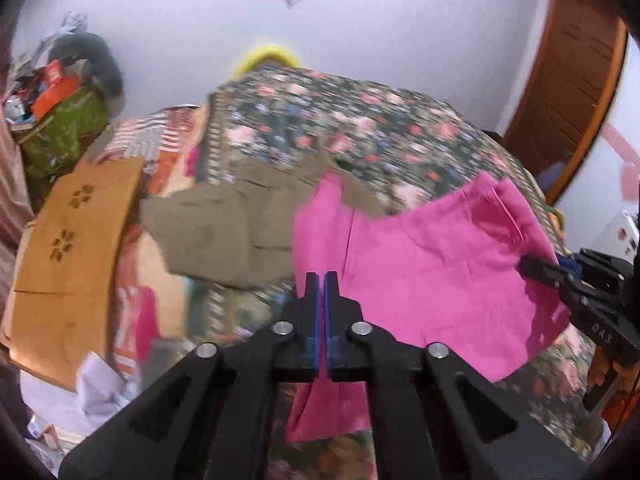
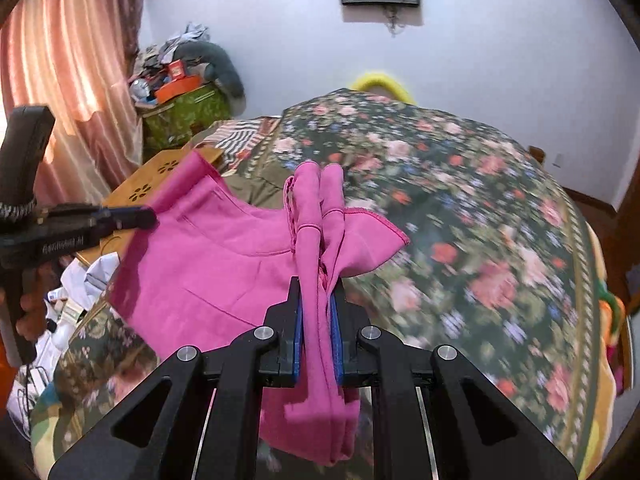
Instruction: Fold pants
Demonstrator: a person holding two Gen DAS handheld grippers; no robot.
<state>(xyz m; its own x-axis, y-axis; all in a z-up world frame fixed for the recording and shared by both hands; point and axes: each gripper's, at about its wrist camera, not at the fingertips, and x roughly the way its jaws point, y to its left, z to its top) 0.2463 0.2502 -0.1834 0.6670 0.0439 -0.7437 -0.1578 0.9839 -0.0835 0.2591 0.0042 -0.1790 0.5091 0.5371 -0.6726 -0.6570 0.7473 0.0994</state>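
Item: bright pink cotton pants [image 1: 420, 264], held aloft above a bed with a dark floral bedspread [image 1: 360, 128], spread as a sheet between two grippers. Left gripper [image 1: 321, 280]: lower centre of the left wrist view, blue pads pressed together, pink cloth hanging below them; whether cloth is pinched between the pads is not certain in that view, but in the right wrist view its black tip [image 2: 132, 216] at the left edge meets the garment's upper left corner, so it reads as clamped on that corner. Right gripper [image 2: 316, 292]: lower centre of its own view, closed on a bunched roll of the pink fabric [image 2: 224, 264], excess dangling beneath. Long axis: from frame left to centre in the right wrist view, gripper to gripper, the cloth sagging between. Also present: flat olive-khaki garment [image 1: 216, 232] on the bedspread beyond the pants; tan cardboard box with flower cut-outs [image 1: 68, 248] at left. Judgement: the fold likely depends on bringing the two held ends together.
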